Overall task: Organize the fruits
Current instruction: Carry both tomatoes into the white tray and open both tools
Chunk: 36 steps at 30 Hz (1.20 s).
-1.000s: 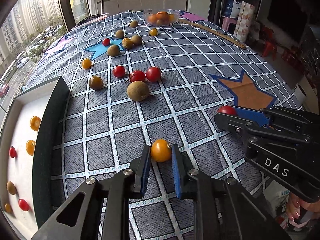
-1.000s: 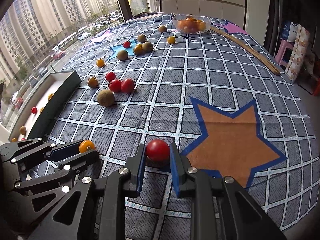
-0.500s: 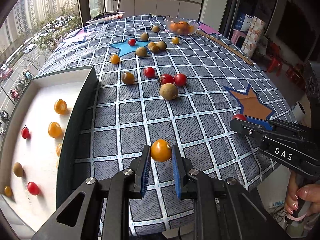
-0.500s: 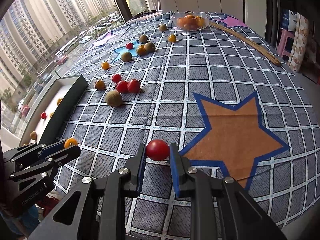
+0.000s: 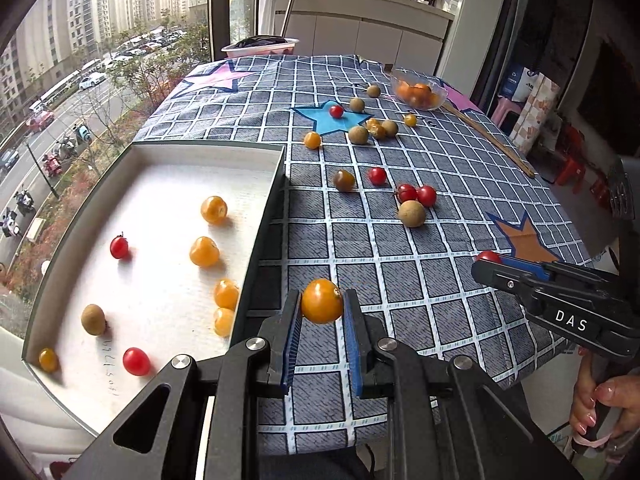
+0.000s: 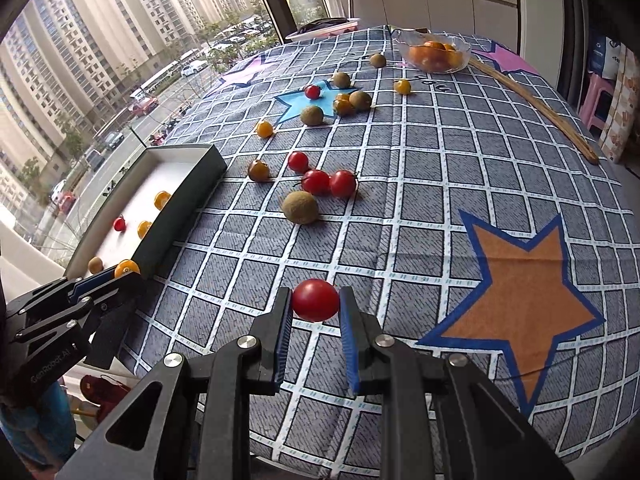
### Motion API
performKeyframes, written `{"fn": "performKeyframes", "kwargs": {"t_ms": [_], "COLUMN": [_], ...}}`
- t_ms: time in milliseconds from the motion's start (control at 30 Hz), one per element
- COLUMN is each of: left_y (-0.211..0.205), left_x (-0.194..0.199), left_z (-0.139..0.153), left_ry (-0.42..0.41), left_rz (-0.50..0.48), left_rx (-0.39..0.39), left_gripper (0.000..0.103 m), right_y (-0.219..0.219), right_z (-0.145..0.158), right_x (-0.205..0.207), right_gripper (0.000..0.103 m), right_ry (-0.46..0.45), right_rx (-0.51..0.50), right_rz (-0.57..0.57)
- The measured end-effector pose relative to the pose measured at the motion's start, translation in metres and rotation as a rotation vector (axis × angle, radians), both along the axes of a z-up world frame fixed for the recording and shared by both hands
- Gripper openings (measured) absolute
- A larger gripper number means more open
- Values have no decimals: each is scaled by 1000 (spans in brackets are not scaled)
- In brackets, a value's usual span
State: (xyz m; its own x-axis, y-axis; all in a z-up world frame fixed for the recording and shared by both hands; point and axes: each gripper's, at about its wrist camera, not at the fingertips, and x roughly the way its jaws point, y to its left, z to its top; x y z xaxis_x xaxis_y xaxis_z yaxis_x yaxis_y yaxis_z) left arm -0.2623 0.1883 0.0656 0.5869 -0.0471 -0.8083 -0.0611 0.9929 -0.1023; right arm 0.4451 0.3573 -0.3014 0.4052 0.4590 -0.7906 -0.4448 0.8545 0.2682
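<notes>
My left gripper [image 5: 321, 312] is shut on a yellow cherry tomato [image 5: 322, 301], lifted above the checked tablecloth just right of the tray's dark wall. The white-floored tray [image 5: 160, 152] at the left holds several yellow, red and brown fruits. My right gripper [image 6: 314, 308] is shut on a red cherry tomato [image 6: 315, 300], raised over the cloth near the table's front edge, left of the orange star. In the right wrist view the left gripper [image 6: 120, 274] shows beside the tray's near corner with its yellow tomato. Loose red tomatoes [image 5: 416, 194] and a brown fruit [image 5: 411, 213] lie mid-table.
A glass bowl [image 5: 419, 90] of orange fruit stands at the far end, with a long wooden stick [image 5: 488, 140] beside it. More small fruits [image 5: 362, 132] are scattered around the blue star. The table's front edge drops off just below both grippers. A hand [image 5: 608, 404] holds the right gripper's handle.
Both grippers have lifted with their tomatoes. The left one has swung left toward the tray, which now fills much more of its view. The right gripper rose slightly.
</notes>
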Motion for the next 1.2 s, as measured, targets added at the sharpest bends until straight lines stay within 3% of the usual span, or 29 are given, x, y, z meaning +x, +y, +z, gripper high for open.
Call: {"fn": "performKeyframes", "kwargs": {"t_ms": [367,567,833,1000,1200], "left_y": [53,102,153,161,159], "left_x": [-16,-31,-45,-44,-41], "left_z": [1,-1,-23,-38,-45], "left_ry": [-23,-33,15,59,86], "left_rz": [104,216,339,362,348], "left_rx": [-6,-10,-6,8,29], "left_gripper": [22,22,22,22,22], "right_y": [63,105,167,201,229], "right_z": [16,25,25,13,-6], "right_x": [-8,-13,-15,-15,-19], "right_gripper": [25,25,25,25,25], "right_ry": [-13,-20,1,46,60], "right_rx": [-20,-20,-15,-22,-98], "right_rz": [115,187,286,339,386]}}
